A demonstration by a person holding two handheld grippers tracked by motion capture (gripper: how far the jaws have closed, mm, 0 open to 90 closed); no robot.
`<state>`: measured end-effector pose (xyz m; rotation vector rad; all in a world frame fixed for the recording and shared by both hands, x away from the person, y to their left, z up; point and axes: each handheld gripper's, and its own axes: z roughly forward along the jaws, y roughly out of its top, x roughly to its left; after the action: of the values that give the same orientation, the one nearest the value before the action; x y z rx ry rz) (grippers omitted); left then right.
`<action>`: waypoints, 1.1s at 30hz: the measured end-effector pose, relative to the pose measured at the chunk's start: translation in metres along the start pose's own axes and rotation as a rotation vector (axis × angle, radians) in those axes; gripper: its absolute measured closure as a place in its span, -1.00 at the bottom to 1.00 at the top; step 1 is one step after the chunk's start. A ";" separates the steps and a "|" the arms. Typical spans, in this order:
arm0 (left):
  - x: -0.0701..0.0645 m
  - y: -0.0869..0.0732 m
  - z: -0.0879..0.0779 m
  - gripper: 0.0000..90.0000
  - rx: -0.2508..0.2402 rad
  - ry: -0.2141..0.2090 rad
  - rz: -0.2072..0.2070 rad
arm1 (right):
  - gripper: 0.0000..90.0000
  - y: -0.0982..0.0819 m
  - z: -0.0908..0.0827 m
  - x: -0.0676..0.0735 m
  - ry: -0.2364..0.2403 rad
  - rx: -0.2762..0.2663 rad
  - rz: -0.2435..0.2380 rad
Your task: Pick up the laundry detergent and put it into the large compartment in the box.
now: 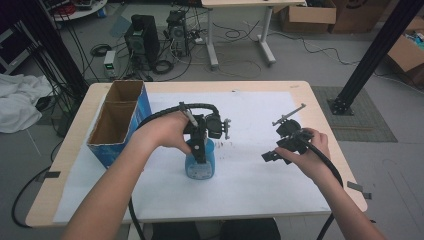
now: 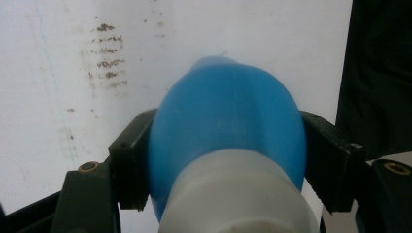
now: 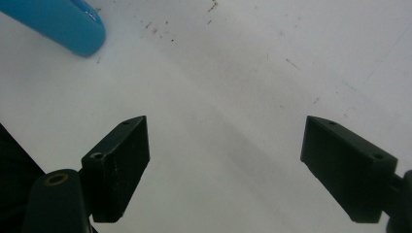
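Left claw (image 2: 228,160) grasps the blue bottle (image 2: 228,126) across its body; keep the grip centred and lift vertically. Right claw (image 3: 226,160) is released, empty above the table (image 3: 233,73).

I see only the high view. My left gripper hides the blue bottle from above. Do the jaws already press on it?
Observer: Yes. In the left gripper view both jaws lie against the sides of the blue bottle, with its white cap end nearest the camera.
Operator: And the right gripper, does it hold something?
Observer: No. In the right gripper view the right gripper has its jaws wide apart, with bare white paper between them.
Operator: Is the paper clean near the bottle?
Observer: Not fully. The left gripper view shows rows of small brown marks on the paper beyond the bottle.
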<state>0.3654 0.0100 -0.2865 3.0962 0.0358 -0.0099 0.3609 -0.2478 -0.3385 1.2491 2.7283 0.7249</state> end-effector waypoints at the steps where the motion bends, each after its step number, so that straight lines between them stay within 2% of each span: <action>1: 0.000 0.000 0.000 -0.32 0.000 0.001 0.000 | -0.61 0.000 0.000 0.000 0.001 -0.001 0.000; 33: 0.003 -0.002 -0.002 -0.18 -0.005 0.002 -0.018 | -0.61 -0.002 0.002 -0.001 0.007 -0.002 0.009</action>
<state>0.3686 0.0124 -0.2851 3.0910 0.0636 -0.0077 0.3607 -0.2482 -0.3413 1.2623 2.7290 0.7340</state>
